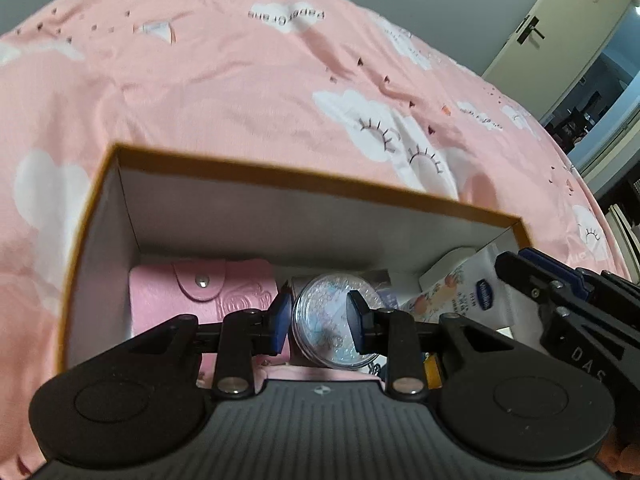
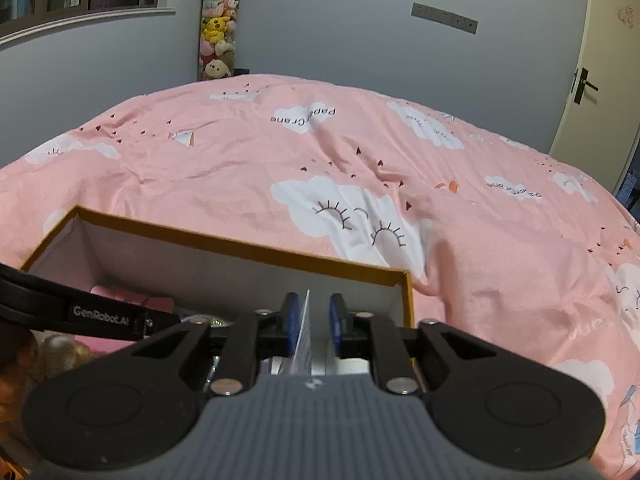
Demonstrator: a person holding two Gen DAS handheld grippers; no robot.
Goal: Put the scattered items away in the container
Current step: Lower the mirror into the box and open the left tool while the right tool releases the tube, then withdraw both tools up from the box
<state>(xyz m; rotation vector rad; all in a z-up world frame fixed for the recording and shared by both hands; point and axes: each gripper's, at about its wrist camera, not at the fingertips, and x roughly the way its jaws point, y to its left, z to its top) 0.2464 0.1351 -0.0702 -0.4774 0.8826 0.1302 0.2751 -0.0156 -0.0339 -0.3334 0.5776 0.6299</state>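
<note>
Pink bedding (image 1: 224, 92) lies under the box (image 1: 304, 188). Over it, the left gripper (image 1: 318, 314) is spread around a round case (image 1: 334, 322), not squeezing. The right gripper (image 2: 314, 320) is spread too, a tube (image 2: 304, 336) loose between. Lift both straight up, slowly. The box floor is mostly hidden.

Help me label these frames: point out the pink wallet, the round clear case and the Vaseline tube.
pink wallet (image 1: 168, 300): left wrist view, on its embossed front.
round clear case (image 1: 320, 320): left wrist view, on its lid.
Vaseline tube (image 1: 476, 292): left wrist view, on its printed body.
</note>
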